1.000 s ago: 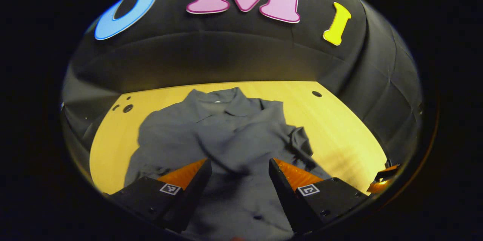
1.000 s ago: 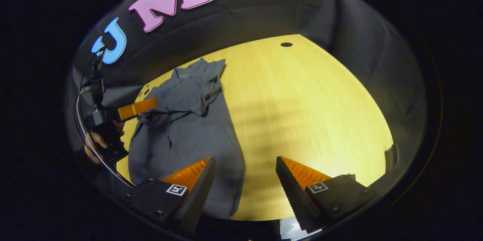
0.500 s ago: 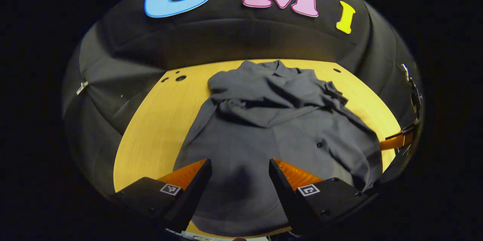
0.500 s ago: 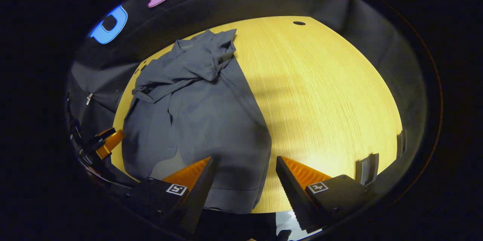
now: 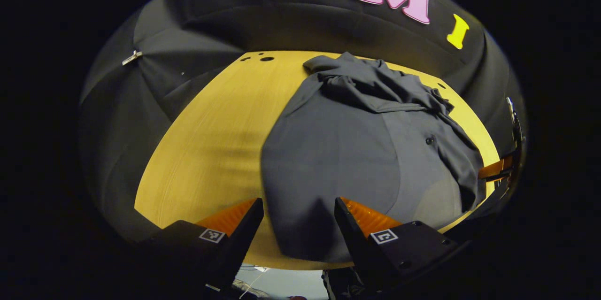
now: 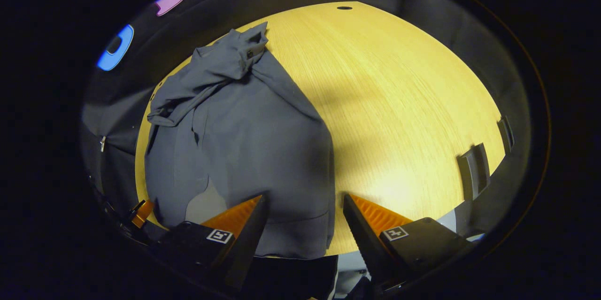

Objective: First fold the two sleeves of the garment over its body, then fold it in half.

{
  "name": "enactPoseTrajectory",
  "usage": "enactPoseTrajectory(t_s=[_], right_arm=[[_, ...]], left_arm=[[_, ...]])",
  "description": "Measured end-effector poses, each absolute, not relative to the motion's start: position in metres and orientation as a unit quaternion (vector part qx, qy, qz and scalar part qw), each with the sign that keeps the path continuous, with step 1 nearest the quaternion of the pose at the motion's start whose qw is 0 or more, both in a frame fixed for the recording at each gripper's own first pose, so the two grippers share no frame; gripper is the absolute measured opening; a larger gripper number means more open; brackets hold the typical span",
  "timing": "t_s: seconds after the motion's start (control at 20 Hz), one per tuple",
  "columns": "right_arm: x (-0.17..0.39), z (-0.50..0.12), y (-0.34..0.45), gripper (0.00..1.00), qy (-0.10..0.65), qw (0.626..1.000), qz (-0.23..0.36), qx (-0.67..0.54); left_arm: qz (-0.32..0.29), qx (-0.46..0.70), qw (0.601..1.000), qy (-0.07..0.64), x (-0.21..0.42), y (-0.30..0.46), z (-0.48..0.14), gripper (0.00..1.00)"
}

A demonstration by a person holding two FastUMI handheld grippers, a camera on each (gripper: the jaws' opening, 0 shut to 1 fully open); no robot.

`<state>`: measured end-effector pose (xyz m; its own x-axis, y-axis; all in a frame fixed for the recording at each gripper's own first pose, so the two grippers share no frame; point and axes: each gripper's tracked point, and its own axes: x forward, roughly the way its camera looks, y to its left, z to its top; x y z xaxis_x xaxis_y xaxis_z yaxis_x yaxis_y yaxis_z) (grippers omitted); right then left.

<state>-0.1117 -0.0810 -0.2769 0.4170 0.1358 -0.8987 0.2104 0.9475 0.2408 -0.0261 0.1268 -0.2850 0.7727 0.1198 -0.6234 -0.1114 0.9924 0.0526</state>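
Hovering both sets of fingers open and empty at the near hem, we judge the sleeves folded: the garment [image 5: 347, 159] lies flat on the tabletop [image 6: 399, 103], sleeves bunched by the collar, awaiting halving.

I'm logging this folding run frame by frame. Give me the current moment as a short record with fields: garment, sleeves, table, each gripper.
garment: grey shirt lying on the table, hem toward the near edge
sleeves: both bunched over the upper body near the collar
half fold: not yet done
table: wooden table
left gripper: left gripper open, above the hem, holding nothing
right gripper: right gripper open, above the shirt's near corner, holding nothing
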Motion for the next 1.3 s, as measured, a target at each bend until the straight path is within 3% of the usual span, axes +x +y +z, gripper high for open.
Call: enactPoseTrajectory(t_s=[0.2,0.7,1.1,1.3], right_arm=[[-0.111,-0.276,-0.067,0.99,0.538,0.828,-0.017,0.160],[-0.110,-0.267,-0.005,0.99,0.550,0.817,0.045,0.165],[-0.113,-0.284,0.001,0.99,0.565,0.823,0.040,0.046],[-0.111,-0.289,-0.002,0.91,0.560,0.826,0.048,-0.027]], left_arm=[[0.076,-0.041,0.934,0.346,-0.032,0.130,-0.299,0.96],[0.044,-0.011,0.930,0.365,-0.029,0.109,-0.304,0.97],[0.006,0.048,0.927,0.373,-0.021,0.082,-0.306,0.95],[-0.002,0.072,0.922,0.381,-0.018,0.078,-0.310,0.88]])
